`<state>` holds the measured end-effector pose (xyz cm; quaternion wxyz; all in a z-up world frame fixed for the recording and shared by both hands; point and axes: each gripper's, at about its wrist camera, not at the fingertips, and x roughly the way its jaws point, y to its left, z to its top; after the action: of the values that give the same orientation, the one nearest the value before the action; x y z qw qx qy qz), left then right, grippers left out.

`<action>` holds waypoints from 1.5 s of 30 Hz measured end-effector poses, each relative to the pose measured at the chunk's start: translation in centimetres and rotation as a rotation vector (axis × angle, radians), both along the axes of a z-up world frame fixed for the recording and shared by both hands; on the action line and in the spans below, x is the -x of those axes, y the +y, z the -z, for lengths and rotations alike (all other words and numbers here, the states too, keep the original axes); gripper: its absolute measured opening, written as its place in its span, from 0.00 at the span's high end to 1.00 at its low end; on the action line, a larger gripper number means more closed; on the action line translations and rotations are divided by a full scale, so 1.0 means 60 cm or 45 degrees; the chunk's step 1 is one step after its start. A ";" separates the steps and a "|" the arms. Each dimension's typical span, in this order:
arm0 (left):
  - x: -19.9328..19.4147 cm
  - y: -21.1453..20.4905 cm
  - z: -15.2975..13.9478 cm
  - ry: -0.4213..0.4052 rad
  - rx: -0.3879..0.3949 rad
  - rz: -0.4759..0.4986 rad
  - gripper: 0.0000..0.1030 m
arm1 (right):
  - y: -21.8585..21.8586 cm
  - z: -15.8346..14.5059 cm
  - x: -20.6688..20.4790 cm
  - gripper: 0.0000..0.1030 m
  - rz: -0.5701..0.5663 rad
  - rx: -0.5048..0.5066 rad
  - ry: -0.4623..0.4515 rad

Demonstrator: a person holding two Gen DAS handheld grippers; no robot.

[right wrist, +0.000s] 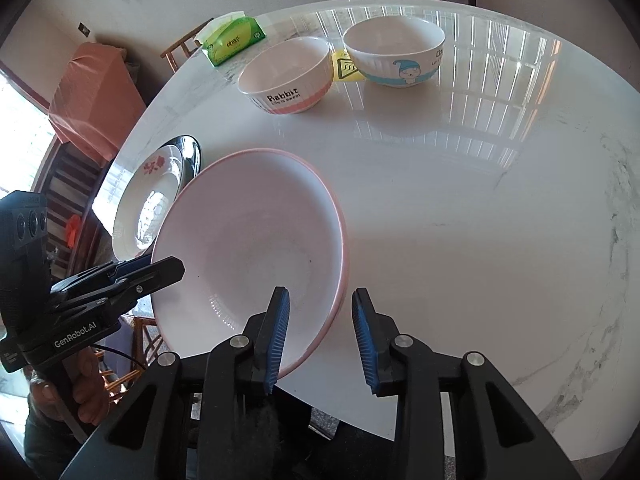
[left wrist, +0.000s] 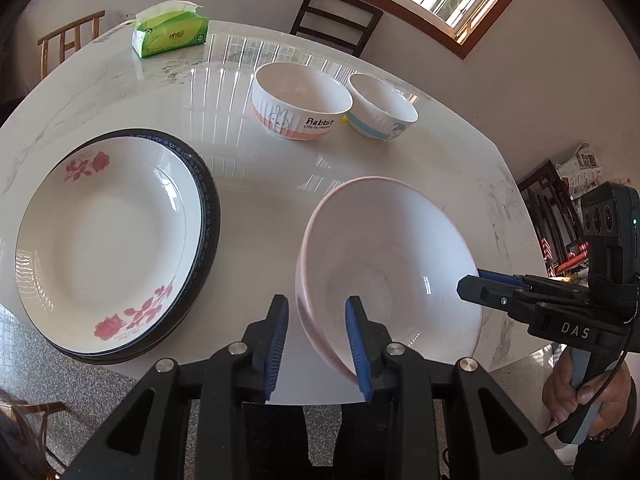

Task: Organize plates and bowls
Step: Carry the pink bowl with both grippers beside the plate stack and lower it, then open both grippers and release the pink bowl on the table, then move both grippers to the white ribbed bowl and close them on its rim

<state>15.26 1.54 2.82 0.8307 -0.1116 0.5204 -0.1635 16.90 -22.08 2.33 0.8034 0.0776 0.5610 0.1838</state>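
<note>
Two grippers flank a wide pink-rimmed bowl [left wrist: 390, 264] that sits on the near part of the white marble desk [right wrist: 480, 200]. The left gripper [left wrist: 318, 350] has its jaws parted, with the bowl's near-left rim standing between the blue pads; the right-hand pad lies close against the inner wall, while the other stands clear of the outside. The right gripper [right wrist: 322, 342] also has its jaws apart, straddling the bowl's near-right rim, and neither pad presses on it. In the left wrist view, two stacked plates lie to the left of the bowl: a rose-patterned plate [left wrist: 108, 240] on top of a dark-rimmed plate [left wrist: 208, 216]. Farther back stand a "Rabbit" bowl [left wrist: 300, 100] and a blue-banded bowl [left wrist: 382, 106], side by side. A green tissue pack [left wrist: 172, 30] rests near the far edge.
</note>
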 end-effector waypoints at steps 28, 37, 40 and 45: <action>-0.227 0.019 -0.077 0.131 -0.229 0.018 0.56 | 0.017 -0.070 -0.198 0.64 0.115 -0.095 0.128; -0.327 -0.019 -0.063 0.104 -0.354 0.086 0.56 | 0.066 -0.047 -0.297 0.74 0.115 -0.047 0.135; -0.346 -0.025 -0.050 0.111 -0.378 0.070 0.56 | 0.079 -0.028 -0.320 0.79 0.103 -0.044 0.153; -0.377 -0.029 -0.021 0.164 -0.391 0.064 0.56 | 0.084 -0.005 -0.338 0.79 0.116 -0.015 0.184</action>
<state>37.86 -0.18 4.09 0.7985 0.0195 0.5940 -0.0955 37.20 -17.04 2.61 0.7679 0.1207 0.6123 0.1441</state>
